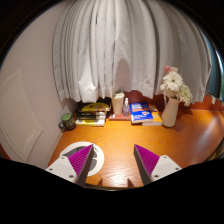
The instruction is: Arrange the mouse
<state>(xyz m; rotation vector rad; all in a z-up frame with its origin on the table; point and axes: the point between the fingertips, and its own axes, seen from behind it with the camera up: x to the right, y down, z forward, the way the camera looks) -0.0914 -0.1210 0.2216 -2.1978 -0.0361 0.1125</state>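
Mouse: not identifiable anywhere in the gripper view. A white round item (97,160) lies on the desk just ahead of the left finger, partly hidden behind its pad; it may be a mouse, a mat or a dish, cannot tell which.

Claw (113,160): released, fingers spread wide, nothing between them. Magenta pads (80,157) face inward. Held above the near edge of the desk and aimed toward the back wall, presumably a survey position before reaching for anything.

Desk (125,135): orange-brown wood, middle area bare, belongings pushed to the back edge, probably to keep the working surface free.

Back edge, left to right:
- Small dark green item (67,121), near the back left corner; kind unclear.
- Stack of books (94,113), yellow cover on top, lying flat.
- Pale cup (118,104), upright, beside the stack.
- Blue and yellow books (143,113), flat, just beside the vase.
- Vase of flowers (172,98), pale blooms, upright, toward the back right corner, out of the way of an elbow.

Behind: white curtain (120,45), drawn shut.

Judgement: task at its start; the white item by the left finger is the likeliest candidate to check first.
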